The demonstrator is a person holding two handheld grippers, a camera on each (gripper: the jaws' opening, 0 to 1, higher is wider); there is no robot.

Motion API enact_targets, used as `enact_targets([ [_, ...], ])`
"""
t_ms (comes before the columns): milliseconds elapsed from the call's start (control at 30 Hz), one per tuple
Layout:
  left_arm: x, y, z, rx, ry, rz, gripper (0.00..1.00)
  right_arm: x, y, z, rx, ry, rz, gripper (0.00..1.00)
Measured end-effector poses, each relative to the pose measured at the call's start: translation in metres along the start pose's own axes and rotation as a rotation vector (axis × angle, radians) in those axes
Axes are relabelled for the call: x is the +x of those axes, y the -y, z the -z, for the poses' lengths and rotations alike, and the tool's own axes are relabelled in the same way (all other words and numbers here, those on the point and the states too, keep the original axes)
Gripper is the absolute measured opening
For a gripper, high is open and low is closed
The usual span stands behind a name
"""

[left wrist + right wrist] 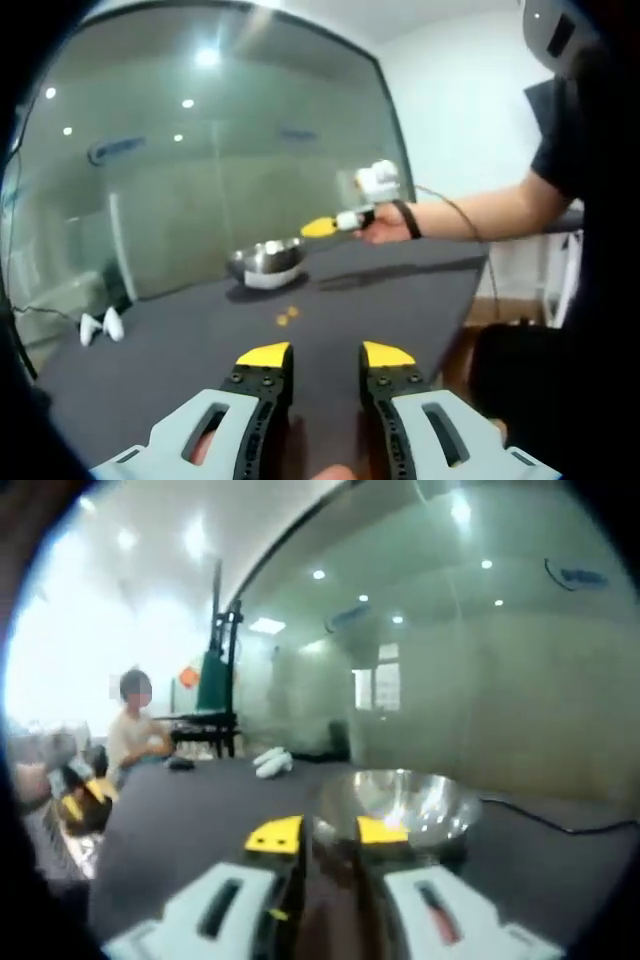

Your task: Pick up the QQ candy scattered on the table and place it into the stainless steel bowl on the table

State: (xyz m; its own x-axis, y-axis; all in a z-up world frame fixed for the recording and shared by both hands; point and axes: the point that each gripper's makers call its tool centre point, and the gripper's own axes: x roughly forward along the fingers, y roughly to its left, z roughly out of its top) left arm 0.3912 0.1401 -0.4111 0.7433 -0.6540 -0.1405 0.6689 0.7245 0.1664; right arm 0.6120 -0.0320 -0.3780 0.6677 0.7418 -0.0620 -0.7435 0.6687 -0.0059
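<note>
The stainless steel bowl (268, 262) stands far out on the dark table (400, 300), with something pale inside it. Two small orange QQ candies (287, 317) lie on the table between the bowl and my left gripper (325, 358). That gripper hangs open over the near table, its yellow tips apart and nothing between them. A hand holds my right gripper (322, 227) in the air just right of the bowl. In the right gripper view, the right gripper (330, 833) hovers at the near rim of the bowl (405, 802) with a gap between its tips; I see no candy there.
Two white objects (101, 326) lie at the table's far left, also seen behind the bowl as white objects (272, 762). A glass wall (200, 150) runs behind the table. A seated person (135, 732) is far off. A cable (560, 825) trails right of the bowl.
</note>
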Motion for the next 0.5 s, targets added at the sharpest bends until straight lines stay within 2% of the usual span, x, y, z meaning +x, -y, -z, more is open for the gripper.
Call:
enact_targets([
  [100, 0.003, 0.001, 0.0, -0.002, 0.002, 0.008, 0.28, -0.008, -0.019, 0.026, 0.017, -0.047, -0.05, 0.2],
  [233, 0.006, 0.003, 0.0, -0.008, 0.003, 0.017, 0.29, -0.032, -0.045, 0.057, 0.008, -0.114, -0.121, 0.2],
  [367, 0.008, 0.006, 0.001, -0.009, 0.002, 0.032, 0.29, -0.048, -0.049, 0.068, 0.018, -0.136, -0.125, 0.2],
  [500, 0.008, 0.007, 0.001, -0.011, 0.004, 0.034, 0.29, -0.055, -0.05, 0.072, 0.022, -0.153, -0.129, 0.2],
])
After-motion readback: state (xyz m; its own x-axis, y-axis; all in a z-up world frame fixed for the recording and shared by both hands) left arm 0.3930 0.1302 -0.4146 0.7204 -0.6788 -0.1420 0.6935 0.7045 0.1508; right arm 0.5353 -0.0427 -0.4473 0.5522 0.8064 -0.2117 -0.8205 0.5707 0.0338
